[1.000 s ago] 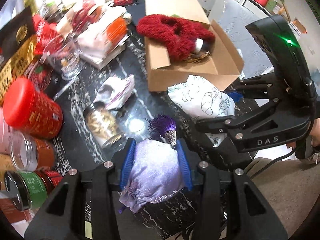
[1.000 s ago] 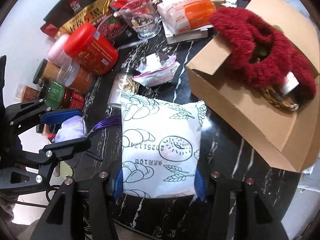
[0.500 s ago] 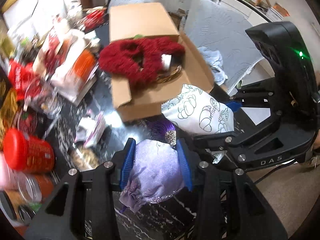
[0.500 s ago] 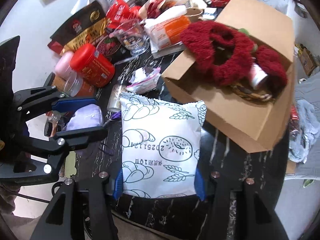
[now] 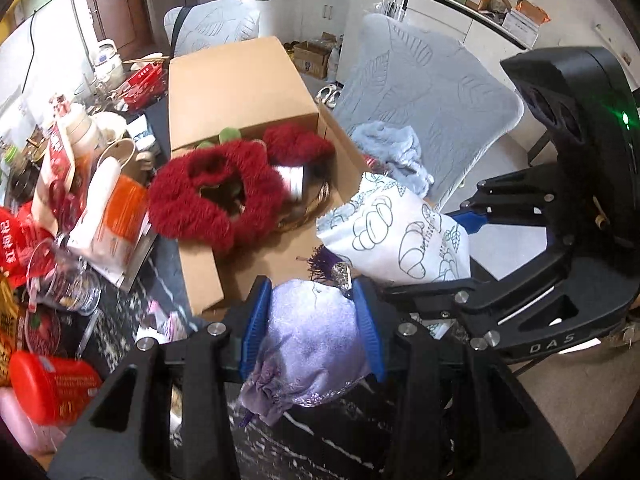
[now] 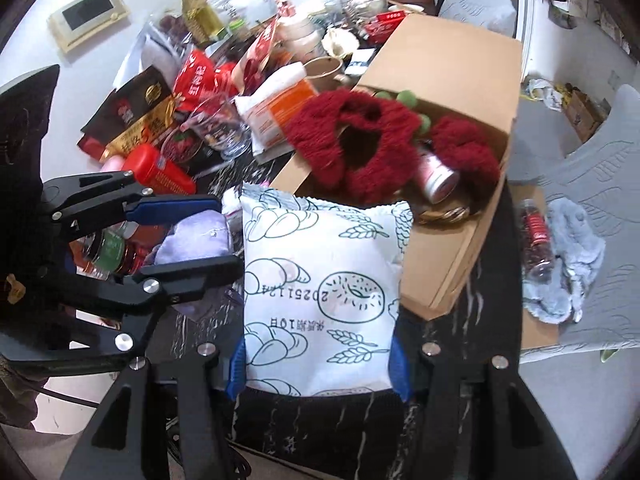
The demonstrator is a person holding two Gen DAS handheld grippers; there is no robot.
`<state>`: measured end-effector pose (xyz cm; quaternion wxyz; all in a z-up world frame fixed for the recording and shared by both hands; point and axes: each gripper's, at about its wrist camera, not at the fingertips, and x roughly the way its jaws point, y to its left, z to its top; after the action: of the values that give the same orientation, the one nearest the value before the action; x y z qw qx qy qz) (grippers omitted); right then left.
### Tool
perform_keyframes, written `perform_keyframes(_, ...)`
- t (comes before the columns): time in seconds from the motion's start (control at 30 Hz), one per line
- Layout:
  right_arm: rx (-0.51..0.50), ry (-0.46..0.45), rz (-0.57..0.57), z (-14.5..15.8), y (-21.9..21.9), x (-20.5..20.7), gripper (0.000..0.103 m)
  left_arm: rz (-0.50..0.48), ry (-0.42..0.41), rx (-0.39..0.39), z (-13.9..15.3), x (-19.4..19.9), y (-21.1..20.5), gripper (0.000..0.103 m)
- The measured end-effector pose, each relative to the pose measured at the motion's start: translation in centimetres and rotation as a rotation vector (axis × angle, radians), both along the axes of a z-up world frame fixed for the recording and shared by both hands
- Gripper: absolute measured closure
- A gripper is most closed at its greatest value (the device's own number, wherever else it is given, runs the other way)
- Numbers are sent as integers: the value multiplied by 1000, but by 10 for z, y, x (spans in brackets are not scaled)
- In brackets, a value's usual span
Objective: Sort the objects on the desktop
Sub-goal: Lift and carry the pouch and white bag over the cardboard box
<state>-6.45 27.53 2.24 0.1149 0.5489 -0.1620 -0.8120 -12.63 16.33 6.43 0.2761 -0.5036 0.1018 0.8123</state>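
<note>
Over marble table, bread packet lengthwise along tool

Both wrist views look steeply down along their own fingers, close over the dark tabletop's near edge; both share the cardboard box and each other's gripper.

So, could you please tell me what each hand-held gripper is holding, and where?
Left hand-held gripper: lilac pouch, by its sides. Right hand-held gripper: bread packet, by its lower side edges.
</note>
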Motion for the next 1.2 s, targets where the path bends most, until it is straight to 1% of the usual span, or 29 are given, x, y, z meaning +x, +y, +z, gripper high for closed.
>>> perform_keyframes(0.27, 7, 25, -38, 4, 22, -22, 47, -14, 27, 20, 6, -40, 8, 63)
perform_keyframes(0.43, 15, 38, -53, 4, 38, -41, 47, -10, 34, 33, 2, -67, 13, 63)
perform_keyframes(0.6, 15, 36, -65, -5, 52, -60, 47, 1, 13, 37, -14, -91, 18, 63)
perform_keyframes(0.87, -35, 23, -58, -31, 67, -84, 47, 59, -48, 54, -47, -124, 20, 62)
perform_keyframes(1.2, -41, -11, -54, -61, 76, -111, 47, 109, -102, 54, -79, -151, 20, 62)
